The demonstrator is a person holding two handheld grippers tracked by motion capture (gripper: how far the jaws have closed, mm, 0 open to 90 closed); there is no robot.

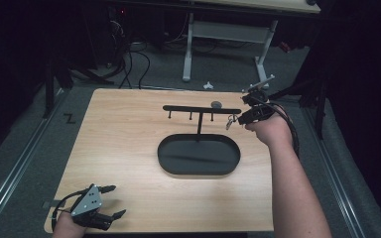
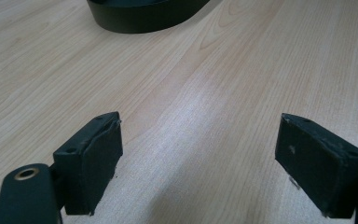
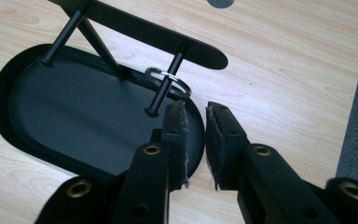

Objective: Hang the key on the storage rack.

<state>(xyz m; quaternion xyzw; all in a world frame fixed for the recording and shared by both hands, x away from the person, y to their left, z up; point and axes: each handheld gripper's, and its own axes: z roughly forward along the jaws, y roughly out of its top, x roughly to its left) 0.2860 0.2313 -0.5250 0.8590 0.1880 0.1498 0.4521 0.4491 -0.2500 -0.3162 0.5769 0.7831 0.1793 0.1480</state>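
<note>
Right gripper view: we see our right claw (image 3: 196,140) nearly closed on nothing, metal ring (image 3: 168,80) hanging on the stand's (image 3: 135,28) end peg over the tray (image 3: 74,107), left claw (image 2: 198,163) wide open, empty above the bench (image 2: 214,70); a careless bump could knock the ring off.

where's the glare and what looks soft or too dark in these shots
Left gripper view: a pale sheen on the table between the pads, with the black tray slightly soft. Right gripper view: the metal ring on its peg is fairly sharp, the nearest gripper parts blur. High view: the surroundings sink into darkness, and the tray floor shows a faint reflection.
</note>
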